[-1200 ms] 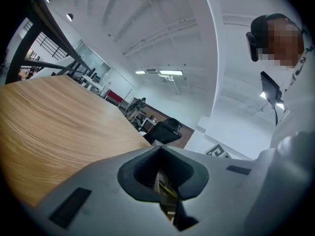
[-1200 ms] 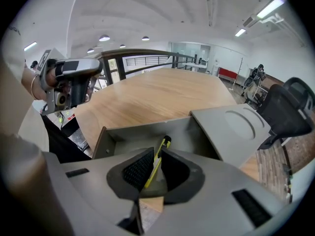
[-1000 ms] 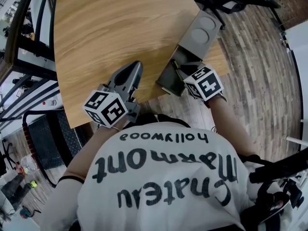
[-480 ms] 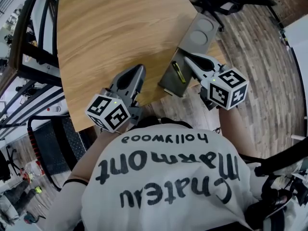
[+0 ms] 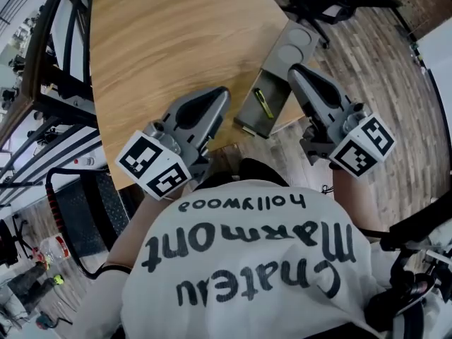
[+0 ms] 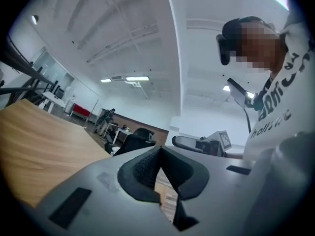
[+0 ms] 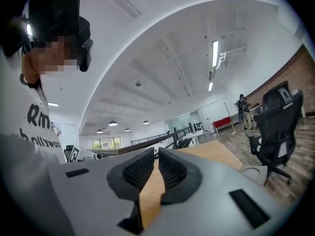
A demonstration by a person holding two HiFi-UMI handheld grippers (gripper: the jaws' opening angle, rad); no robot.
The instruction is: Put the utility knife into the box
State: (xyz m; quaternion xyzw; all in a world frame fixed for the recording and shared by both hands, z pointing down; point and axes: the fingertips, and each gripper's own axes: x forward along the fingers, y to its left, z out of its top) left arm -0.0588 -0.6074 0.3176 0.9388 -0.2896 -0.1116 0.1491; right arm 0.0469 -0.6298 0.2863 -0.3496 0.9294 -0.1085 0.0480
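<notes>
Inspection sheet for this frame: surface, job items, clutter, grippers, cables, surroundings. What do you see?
Surface: wooden table, bare apart from the job's things.
Job's things: grey box open at the table's near edge, with the utility knife lying inside; the lid lies flat beyond it.
Clutter: nothing seen on the table.
Grippers: left gripper over the table beside the box, jaws together, empty; right gripper at the box's right side, jaws all but together, nothing between them.
Cables: nothing seen on the table.
Surroundings: wood-plank floor, black office chair, black metal frame on the left.
</notes>
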